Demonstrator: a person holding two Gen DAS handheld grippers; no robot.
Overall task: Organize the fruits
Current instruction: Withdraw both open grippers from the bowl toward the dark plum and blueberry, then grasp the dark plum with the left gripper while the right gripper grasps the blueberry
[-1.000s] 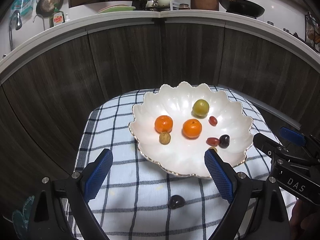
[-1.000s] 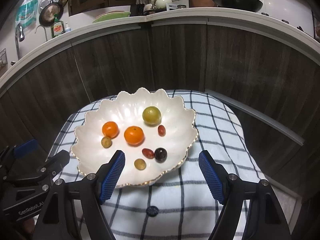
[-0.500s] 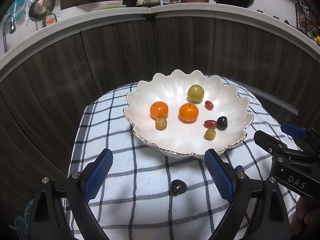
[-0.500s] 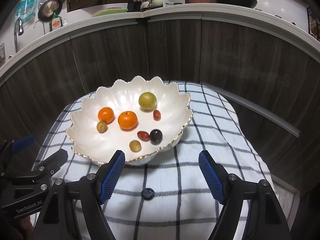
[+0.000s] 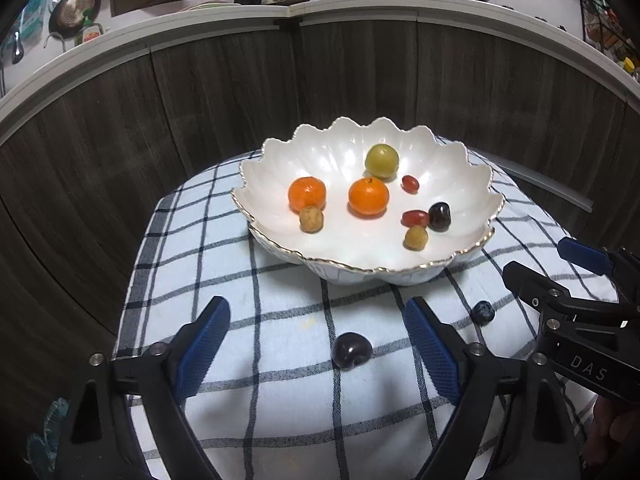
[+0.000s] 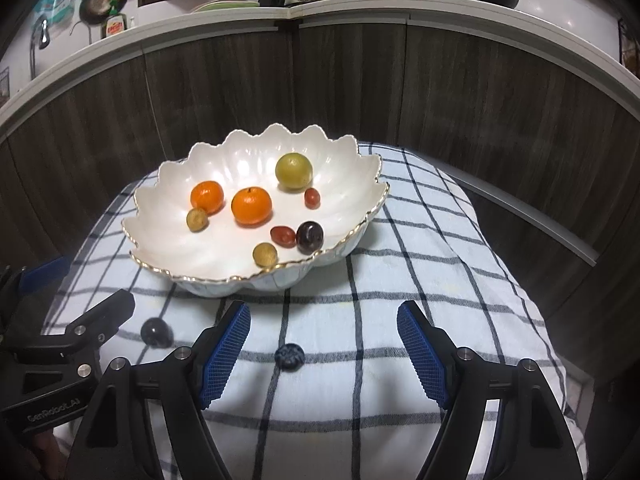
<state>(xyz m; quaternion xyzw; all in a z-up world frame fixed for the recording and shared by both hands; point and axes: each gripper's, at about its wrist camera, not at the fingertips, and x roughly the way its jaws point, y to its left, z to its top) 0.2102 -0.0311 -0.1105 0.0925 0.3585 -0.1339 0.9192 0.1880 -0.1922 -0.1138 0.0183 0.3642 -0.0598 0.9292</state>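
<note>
A white scalloped bowl (image 5: 376, 270) (image 6: 224, 279) with a gold rim stands on a checked cloth and holds two oranges, a green fruit and several small red, brown and dark fruits. In front of it a dark plum (image 5: 352, 351) (image 6: 155, 332) lies on the cloth between the fingers of my left gripper (image 5: 316, 320). Those jaws are closing, and the pads stand clear of the plum. A blueberry (image 6: 289, 356) (image 5: 482, 313) lies between the fingers of my right gripper (image 6: 322, 316), nearer the left pad and untouched. Each gripper also shows at the edge of the other view.
The cloth (image 5: 224, 240) covers a small round-topped stand whose edges fall away on all sides. Dark wood cabinet fronts (image 6: 240, 92) rise behind it, below a white counter with a wok, dishes and a teapot.
Both grippers have sunk toward the cloth in front of the bowl. The plum now lies between the left fingers and the blueberry between the right ones. The left jaws have narrowed slightly.
</note>
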